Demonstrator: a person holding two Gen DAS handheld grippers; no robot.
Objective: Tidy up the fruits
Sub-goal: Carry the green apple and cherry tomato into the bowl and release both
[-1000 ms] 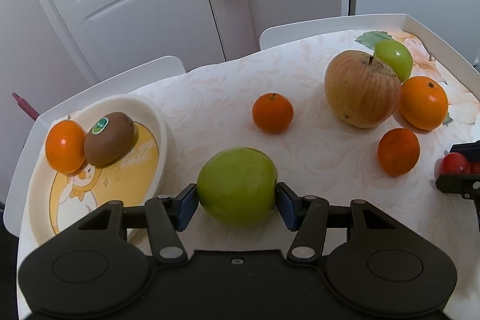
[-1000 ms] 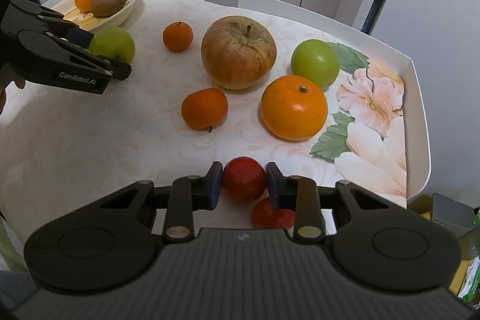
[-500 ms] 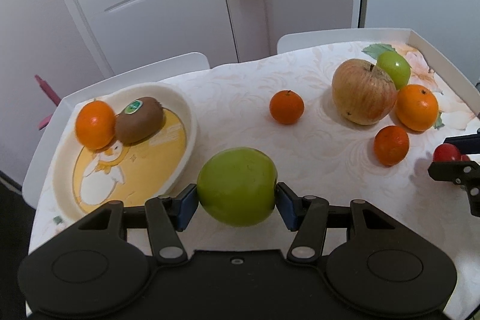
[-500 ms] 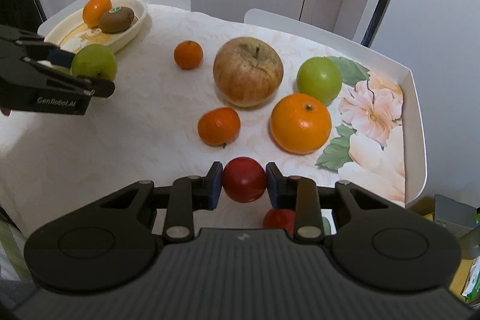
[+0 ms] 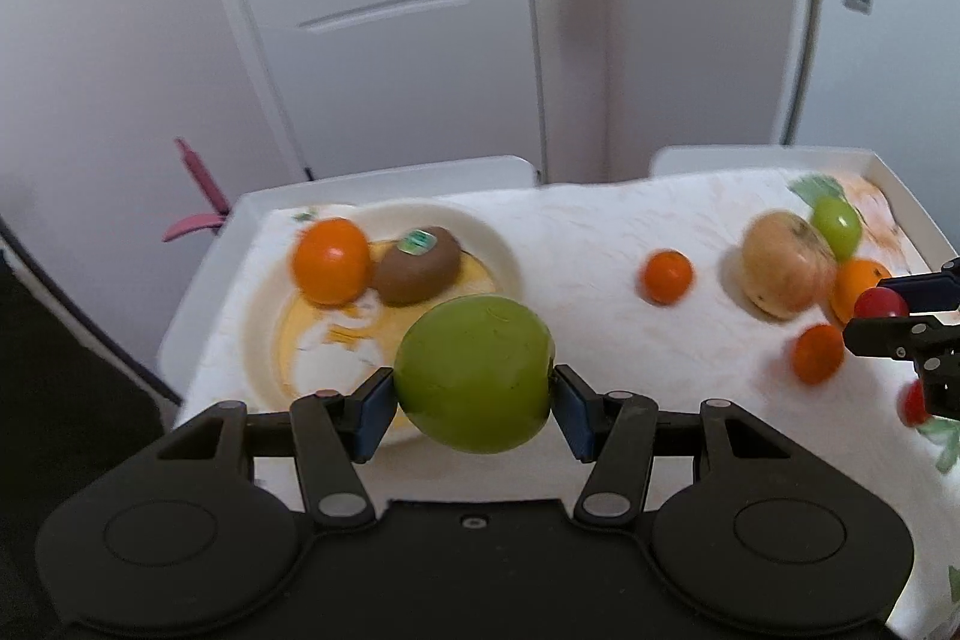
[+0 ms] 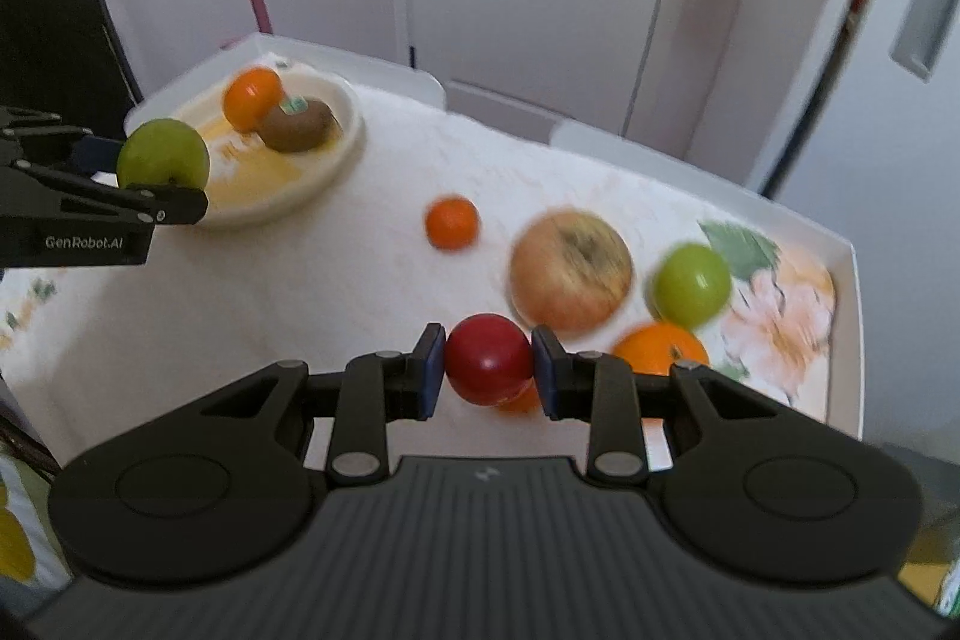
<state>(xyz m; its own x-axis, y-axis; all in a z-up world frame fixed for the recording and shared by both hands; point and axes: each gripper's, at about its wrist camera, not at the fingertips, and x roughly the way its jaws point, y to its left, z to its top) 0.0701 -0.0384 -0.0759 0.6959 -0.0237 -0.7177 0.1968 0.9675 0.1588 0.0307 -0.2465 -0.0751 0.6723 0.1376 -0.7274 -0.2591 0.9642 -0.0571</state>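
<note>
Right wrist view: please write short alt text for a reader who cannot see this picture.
The right gripper holds a red fruit above a white table with scattered fruit. At far left, the left gripper holds a green apple beside a plate containing an orange and a kiwi.

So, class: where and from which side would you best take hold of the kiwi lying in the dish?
Grip the kiwi across its narrow middle, coming down from above. It lies on its side in the dish, right up against an orange at one end, so an end-on grasp is blocked; its long sides look free.
</note>
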